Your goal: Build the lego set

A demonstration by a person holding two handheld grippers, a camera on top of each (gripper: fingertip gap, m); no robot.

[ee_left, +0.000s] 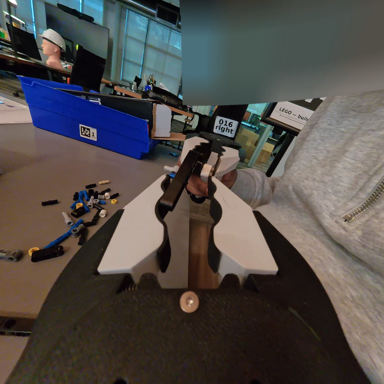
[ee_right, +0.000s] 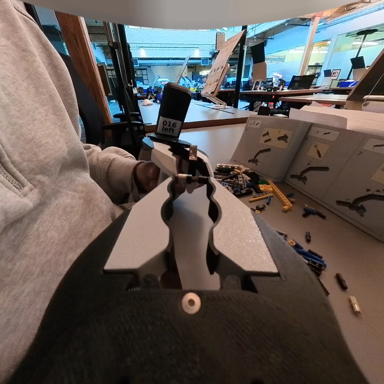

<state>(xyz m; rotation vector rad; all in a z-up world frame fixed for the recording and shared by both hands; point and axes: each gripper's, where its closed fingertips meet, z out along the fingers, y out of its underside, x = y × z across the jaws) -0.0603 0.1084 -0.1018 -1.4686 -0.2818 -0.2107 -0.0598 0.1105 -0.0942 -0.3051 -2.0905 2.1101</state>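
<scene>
Nearest us in the left wrist view, our left claw has its jaws standing partly apart. A long black beam lies against the inner pad of its left-side finger. From there the beam's long axis climbs forward and to the right, toward the other claw. We cannot tell whether the left claw actually clamps the beam, since only one pad clearly touches it.

In the right wrist view, our right claw points back at the left one, tips nearly meeting it. A short grey and black pin lies crosswise between its fingertips, running from one pad to the other, so we judge this claw closed on the pin end to end. Directly ahead of those tips the beam stands roughly upright, at right angles to the pin.

We judge the coming move turns on that crossing: the pin's axis must line up with a hole in the beam, and the right claw is the nearer one to drive it. A small tilt could jam it.

Farther off, loose parts lie scattered on the surface left of the left claw. A blue bin stands beyond them.
</scene>
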